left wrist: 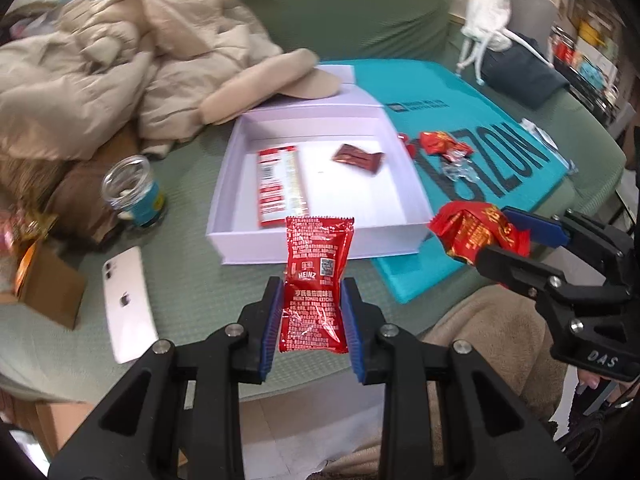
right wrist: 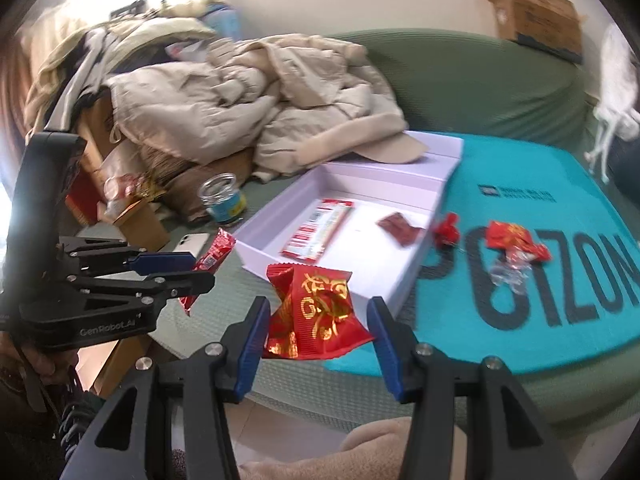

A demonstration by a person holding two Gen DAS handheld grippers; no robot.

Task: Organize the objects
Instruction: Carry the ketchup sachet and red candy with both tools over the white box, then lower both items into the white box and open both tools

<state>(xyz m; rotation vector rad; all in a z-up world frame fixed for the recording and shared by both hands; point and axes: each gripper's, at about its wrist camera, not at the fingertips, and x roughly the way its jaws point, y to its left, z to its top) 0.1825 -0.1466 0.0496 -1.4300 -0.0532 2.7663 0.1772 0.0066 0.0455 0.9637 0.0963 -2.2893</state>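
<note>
My left gripper (left wrist: 313,312) is shut on a red Heinz ketchup packet (left wrist: 316,280) and holds it upright in front of the open white box (left wrist: 240,224). My right gripper (right wrist: 318,332) is shut on a red and gold snack packet (right wrist: 316,312), also near the box's front edge; it shows in the left wrist view (left wrist: 500,240) at the right. The box (right wrist: 256,264) holds a red and white flat packet (left wrist: 280,184) and a small dark red sachet (left wrist: 358,158). More red wrapped sweets (left wrist: 442,144) lie on the teal POIZON box (left wrist: 440,272).
A beige jacket (left wrist: 120,76) is heaped on the green sofa behind the box, its sleeve over the lid. A glass jar (left wrist: 134,192), a white phone (left wrist: 128,304) and a brown carton (left wrist: 48,284) lie to the left. Clear wrappers (left wrist: 460,170) sit by the sweets.
</note>
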